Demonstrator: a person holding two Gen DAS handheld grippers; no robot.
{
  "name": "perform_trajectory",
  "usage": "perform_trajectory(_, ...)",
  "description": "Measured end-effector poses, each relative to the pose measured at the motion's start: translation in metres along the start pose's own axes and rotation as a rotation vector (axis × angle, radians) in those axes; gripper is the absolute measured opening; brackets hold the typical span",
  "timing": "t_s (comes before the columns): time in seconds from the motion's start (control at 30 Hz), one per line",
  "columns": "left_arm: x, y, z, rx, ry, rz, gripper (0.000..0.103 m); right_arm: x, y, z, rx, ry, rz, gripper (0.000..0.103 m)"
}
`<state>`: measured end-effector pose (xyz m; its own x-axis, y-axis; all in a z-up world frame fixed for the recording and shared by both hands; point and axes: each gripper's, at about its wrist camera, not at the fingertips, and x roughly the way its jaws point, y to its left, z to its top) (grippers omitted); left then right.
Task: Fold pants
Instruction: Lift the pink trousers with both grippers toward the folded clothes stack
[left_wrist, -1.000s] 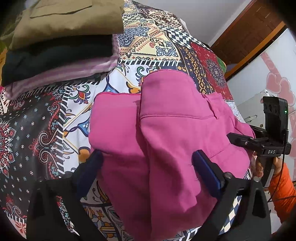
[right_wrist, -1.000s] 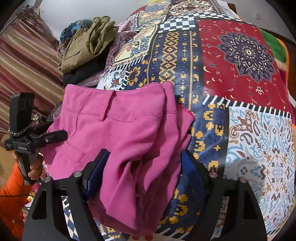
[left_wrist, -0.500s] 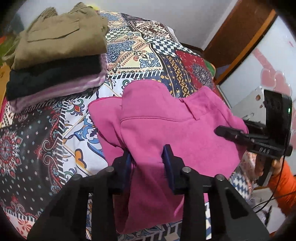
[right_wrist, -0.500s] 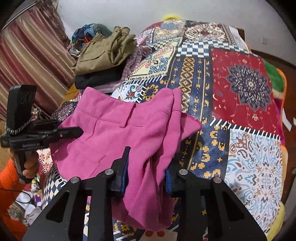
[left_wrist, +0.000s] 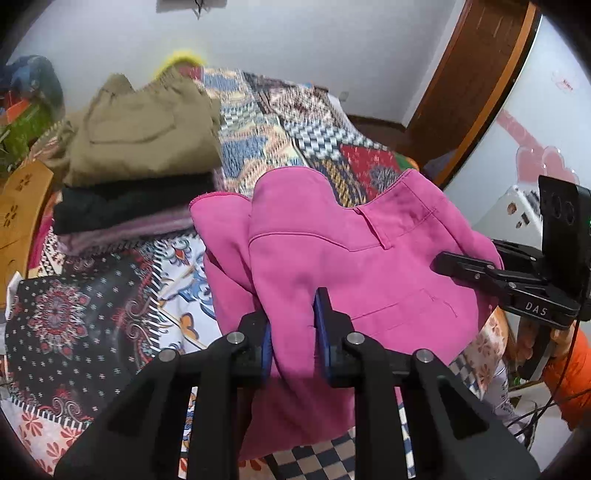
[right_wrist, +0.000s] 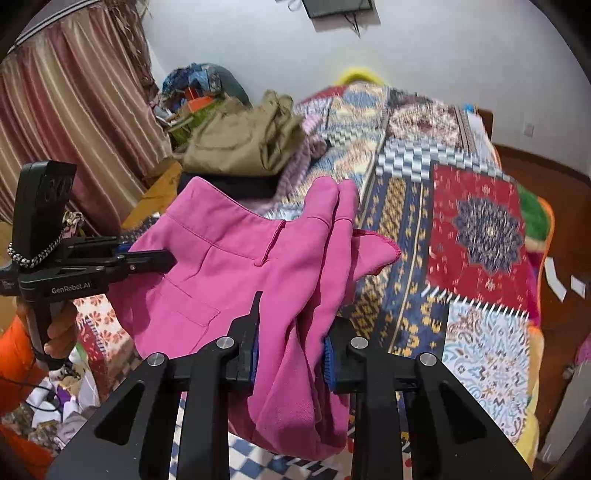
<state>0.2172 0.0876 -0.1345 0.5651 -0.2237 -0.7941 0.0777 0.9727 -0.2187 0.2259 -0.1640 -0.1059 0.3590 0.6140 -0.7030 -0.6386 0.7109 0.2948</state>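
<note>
The folded pink pants (left_wrist: 351, 258) hang lifted above the patterned bedspread (left_wrist: 81, 314), waistband up. My left gripper (left_wrist: 291, 325) is shut on a bunch of the pink fabric at its near left edge. My right gripper (right_wrist: 291, 332) is shut on the pants (right_wrist: 229, 266) at the other near edge. Each gripper shows in the other's view: the right one (left_wrist: 461, 264) at the pants' right side, the left one (right_wrist: 147, 258) at their left side. The pants' lower part droops behind the fingers.
A stack of folded clothes, olive on top (left_wrist: 144, 129), black and mauve below, sits at the bed's far left (right_wrist: 240, 147). A wooden headboard (left_wrist: 22, 206) stands at left. Curtains (right_wrist: 55, 110) and clutter lie beyond. The bedspread's right half (right_wrist: 480, 240) stretches toward a door frame.
Both grippers went from wide open around the pants to shut on the fabric, then lifted the pants up off the bed; the views now tilt up toward the wall.
</note>
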Motion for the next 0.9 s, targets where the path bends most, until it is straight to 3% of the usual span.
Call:
perform_trajectory(0.47, -0.084, 0.022, 0.046, -0.010, -0.217, 0.073, 0.020, -0.031, 0.053, 0.068, -0.107, -0.193, 0.007, 0.023)
perform_trajectory(0.9, -0.115, 0.084, 0.105, -0.072, -0.337, 0.152, 0.020, 0.006, 0.089, 0.140, -0.171, -0.296, 0.034, 0.023)
